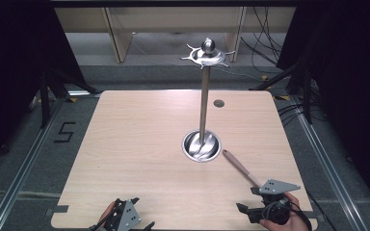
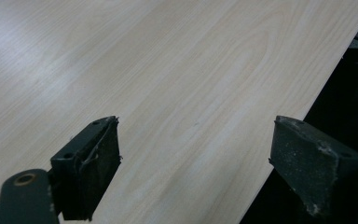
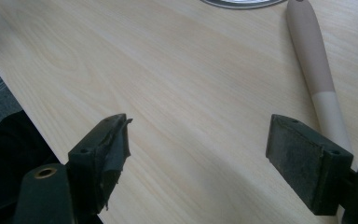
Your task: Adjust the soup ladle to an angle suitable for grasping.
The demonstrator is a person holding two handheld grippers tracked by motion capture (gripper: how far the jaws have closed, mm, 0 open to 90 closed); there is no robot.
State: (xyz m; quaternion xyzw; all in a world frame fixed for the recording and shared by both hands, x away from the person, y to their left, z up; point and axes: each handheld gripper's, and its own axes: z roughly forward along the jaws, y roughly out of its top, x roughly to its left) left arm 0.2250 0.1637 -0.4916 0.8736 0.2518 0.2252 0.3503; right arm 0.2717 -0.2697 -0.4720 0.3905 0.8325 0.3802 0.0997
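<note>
A metal utensil stand rises from a round shiny base [image 1: 201,146] near the table's middle; its thin pole ends in a ring of hooks with a ball on top [image 1: 207,54]. A utensil with a pale pinkish handle [image 1: 240,167] lies flat on the table, running from just right of the base toward my right gripper [image 1: 247,199]. Its far end is hidden under that gripper. In the right gripper view the handle [image 3: 313,56] lies beside the right pad, outside the open jaws [image 3: 198,123]. My left gripper [image 1: 142,211] is open at the table's near edge, with bare wood between its pads [image 2: 196,135].
The light wooden table [image 1: 139,144] has a small grey grommet [image 1: 218,103] at the back right. The stand base's rim [image 3: 242,3] shows at the top of the right gripper view. Wooden furniture [image 1: 120,33] and cables [image 1: 265,53] lie beyond the table.
</note>
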